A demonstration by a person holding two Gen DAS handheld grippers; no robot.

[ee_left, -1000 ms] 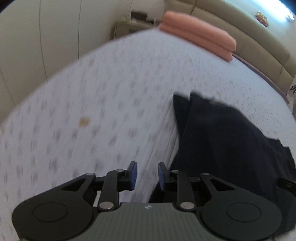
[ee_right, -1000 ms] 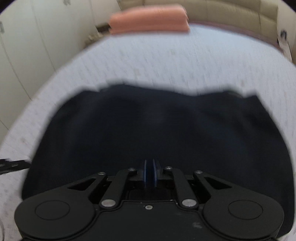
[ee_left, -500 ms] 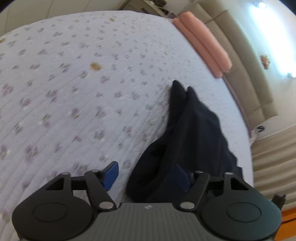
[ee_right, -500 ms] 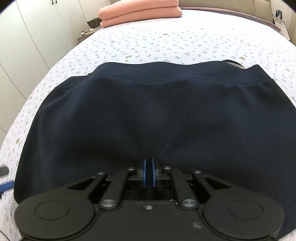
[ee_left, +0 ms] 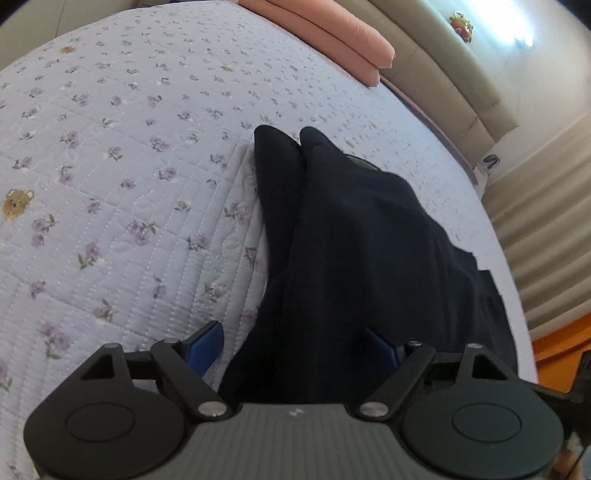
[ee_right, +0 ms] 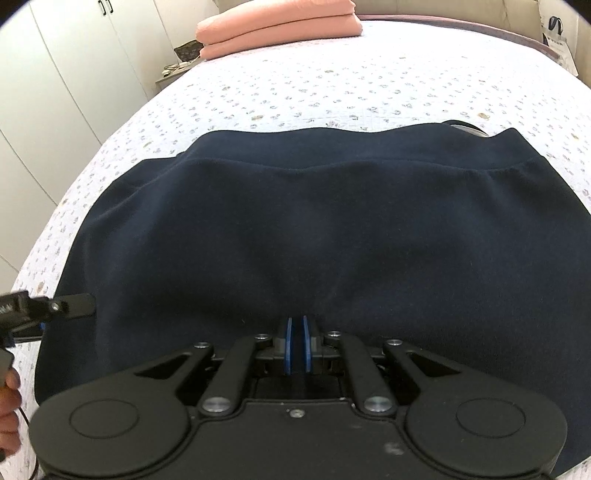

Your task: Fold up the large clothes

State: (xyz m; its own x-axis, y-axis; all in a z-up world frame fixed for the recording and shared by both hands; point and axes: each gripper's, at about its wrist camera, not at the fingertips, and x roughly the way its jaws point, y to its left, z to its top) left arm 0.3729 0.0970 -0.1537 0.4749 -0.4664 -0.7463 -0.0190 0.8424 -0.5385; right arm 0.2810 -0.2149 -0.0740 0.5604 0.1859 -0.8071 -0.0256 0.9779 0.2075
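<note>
A navy garment (ee_right: 314,229) lies spread flat on the flowered quilt (ee_right: 332,85), its ribbed band at the far side. In the left wrist view the same garment (ee_left: 351,240) runs away from me as a long dark shape. My left gripper (ee_left: 291,345) straddles its near left corner. The jaws are opening wide, and the blue pads (ee_left: 205,345) stand clear of the cloth between them. My right gripper (ee_right: 295,345) sits at the near edge's middle, shut, with a thin dark strip of cloth between its pads. One finger of the left gripper (ee_right: 70,304) shows at the far left.
Folded pink bedding (ee_right: 277,26) lies at the head of the bed below a beige headboard (ee_left: 461,74). White wardrobe doors (ee_right: 55,81) and a small nightstand (ee_right: 177,62) stand on the left. A curtain (ee_left: 546,240) hangs on the right. A hand (ee_right: 7,406) shows at the lower left.
My left gripper has opened wide and swung down over the garment's near left corner, which now lies between its jaws. The right gripper has stayed shut and still.
</note>
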